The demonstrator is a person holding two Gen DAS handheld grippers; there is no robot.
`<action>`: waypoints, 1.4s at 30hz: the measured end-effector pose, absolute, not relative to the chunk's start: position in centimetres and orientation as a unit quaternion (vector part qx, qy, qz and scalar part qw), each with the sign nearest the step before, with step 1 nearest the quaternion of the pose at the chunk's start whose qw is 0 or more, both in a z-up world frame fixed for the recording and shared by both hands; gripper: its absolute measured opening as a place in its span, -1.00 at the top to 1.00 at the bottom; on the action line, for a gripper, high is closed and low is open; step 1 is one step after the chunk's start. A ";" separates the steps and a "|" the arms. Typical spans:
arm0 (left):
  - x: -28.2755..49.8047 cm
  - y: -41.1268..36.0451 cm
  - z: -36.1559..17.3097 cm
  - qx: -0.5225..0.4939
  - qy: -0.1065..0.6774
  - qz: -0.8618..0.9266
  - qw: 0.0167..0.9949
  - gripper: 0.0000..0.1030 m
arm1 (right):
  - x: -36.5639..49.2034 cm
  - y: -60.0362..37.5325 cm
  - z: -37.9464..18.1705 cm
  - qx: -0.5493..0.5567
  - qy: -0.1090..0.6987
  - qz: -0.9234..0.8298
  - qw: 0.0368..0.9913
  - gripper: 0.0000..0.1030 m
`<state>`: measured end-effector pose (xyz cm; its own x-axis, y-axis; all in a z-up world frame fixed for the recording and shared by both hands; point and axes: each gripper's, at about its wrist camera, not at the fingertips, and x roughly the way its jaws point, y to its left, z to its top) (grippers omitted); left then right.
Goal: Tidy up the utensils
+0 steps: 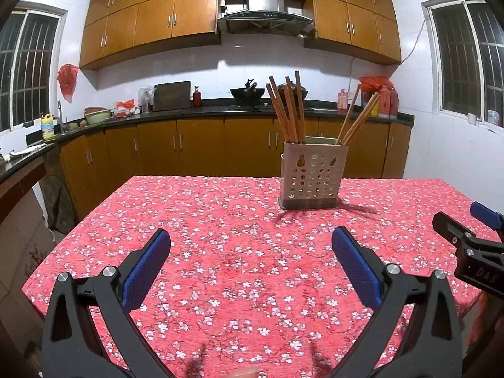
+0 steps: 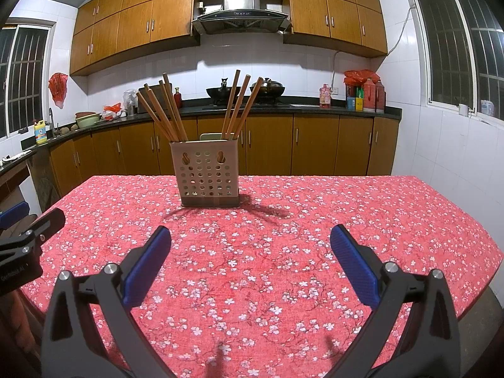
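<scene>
Chopsticks standing in a perforated holder, both grippers empty over the worktop.

Left wrist view: left gripper (image 1: 251, 245) has ribbed blue fingers (image 1: 146, 267) spread wide, gripping nothing; the beige holder (image 1: 313, 174) sits at 1 o'clock on the floral red worktop (image 1: 220, 220), its wooden chopsticks (image 1: 288, 110) upright, fanning outward.
Right wrist view: right gripper (image 2: 250, 245) equally wide and empty; holder at 11 o'clock.

Table in red floral cloth (image 1: 239, 252), perforated chopstick holder (image 1: 313, 176) standing on it
</scene>
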<state>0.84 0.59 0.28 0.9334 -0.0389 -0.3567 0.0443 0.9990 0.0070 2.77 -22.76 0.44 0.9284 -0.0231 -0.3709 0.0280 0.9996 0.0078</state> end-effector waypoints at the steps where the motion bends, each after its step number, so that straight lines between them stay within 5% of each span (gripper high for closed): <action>1: 0.9 0.6 0.3 0.007 0.181 -0.021 0.983 -0.97 | 2.8 -22.7 0.4 0.006 0.189 -0.013 0.982 -0.92; 42: 1.0 1.1 0.0 0.005 0.187 -0.027 0.982 -0.97 | 2.6 -22.5 0.2 0.009 0.192 -0.011 0.981 -0.92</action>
<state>0.99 1.10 0.02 0.9284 -0.0512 -0.3680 0.0547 0.9985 -0.0009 2.64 -22.48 0.19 0.9259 -0.0184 -0.3774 0.0250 0.9996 0.0126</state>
